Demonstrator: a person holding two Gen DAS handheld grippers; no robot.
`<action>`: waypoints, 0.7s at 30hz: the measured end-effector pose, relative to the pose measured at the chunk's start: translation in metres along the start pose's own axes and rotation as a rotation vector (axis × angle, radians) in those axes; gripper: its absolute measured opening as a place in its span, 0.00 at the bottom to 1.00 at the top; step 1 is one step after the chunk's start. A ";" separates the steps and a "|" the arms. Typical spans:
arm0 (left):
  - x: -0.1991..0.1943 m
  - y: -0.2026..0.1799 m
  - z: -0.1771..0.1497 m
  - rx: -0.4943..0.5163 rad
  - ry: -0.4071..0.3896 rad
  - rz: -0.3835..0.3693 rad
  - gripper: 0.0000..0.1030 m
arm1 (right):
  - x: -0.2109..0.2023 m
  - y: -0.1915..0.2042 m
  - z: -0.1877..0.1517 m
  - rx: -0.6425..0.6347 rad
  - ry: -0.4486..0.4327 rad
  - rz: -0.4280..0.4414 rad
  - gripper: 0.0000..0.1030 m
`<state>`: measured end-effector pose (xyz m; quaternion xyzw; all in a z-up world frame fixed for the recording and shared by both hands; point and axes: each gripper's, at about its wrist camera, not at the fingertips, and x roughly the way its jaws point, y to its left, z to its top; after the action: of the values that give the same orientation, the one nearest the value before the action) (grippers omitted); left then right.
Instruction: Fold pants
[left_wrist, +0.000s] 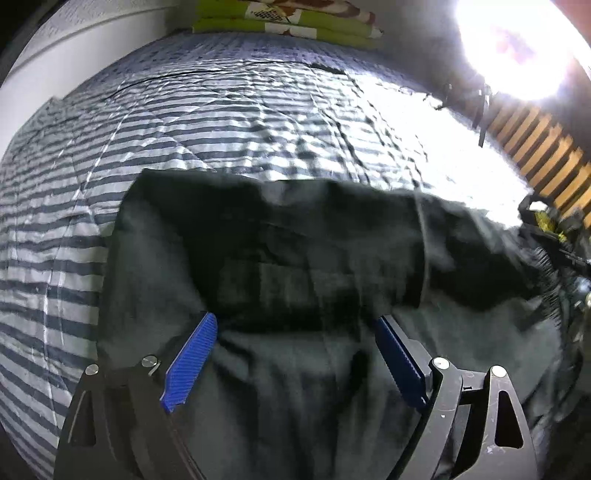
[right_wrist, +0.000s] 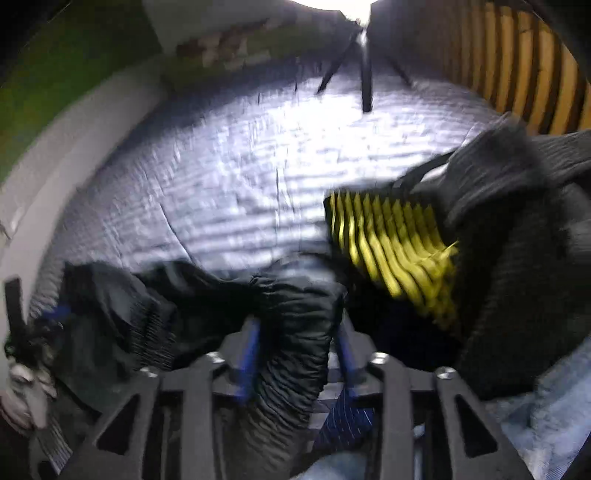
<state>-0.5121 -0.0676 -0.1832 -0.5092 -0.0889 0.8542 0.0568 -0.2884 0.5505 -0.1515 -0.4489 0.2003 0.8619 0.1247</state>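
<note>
Black pants (left_wrist: 280, 258) lie crumpled on a blue-and-white striped bedspread (left_wrist: 147, 122). My left gripper (left_wrist: 295, 332) hovers over the near part of them. Its blue pads (left_wrist: 192, 358) stand wide apart and no cloth is pinched between them. In the blurred right wrist view, my right gripper (right_wrist: 297, 332) is shut on a bunched, gathered stretch of the pants' black waistband (right_wrist: 295, 306). The cloth fills the gap between the blue pads (right_wrist: 251, 343). More of the pants (right_wrist: 122, 306) trails away to the left over the bedspread (right_wrist: 221, 166).
A yellow-and-black ribbed garment (right_wrist: 391, 243) and dark ribbed cloth (right_wrist: 517, 266) are piled at the right, with blue denim (right_wrist: 535, 417) below them. Green folded bedding (left_wrist: 288, 22) lies at the far end. A wooden slatted panel (left_wrist: 535, 140) stands to the right, under a glaring light (left_wrist: 517, 44).
</note>
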 end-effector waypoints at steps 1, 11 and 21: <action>-0.006 0.003 0.000 -0.014 -0.010 -0.007 0.85 | -0.012 0.002 0.000 -0.006 -0.030 -0.014 0.39; -0.111 0.075 -0.039 -0.102 -0.138 0.056 0.85 | -0.069 0.109 -0.027 -0.208 -0.119 0.074 0.39; -0.081 0.110 -0.101 -0.131 0.032 0.118 0.85 | 0.032 0.159 -0.070 -0.370 0.062 -0.058 0.39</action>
<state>-0.3852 -0.1806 -0.1839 -0.5299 -0.1135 0.8400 -0.0257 -0.3189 0.3780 -0.1773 -0.4960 0.0288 0.8659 0.0587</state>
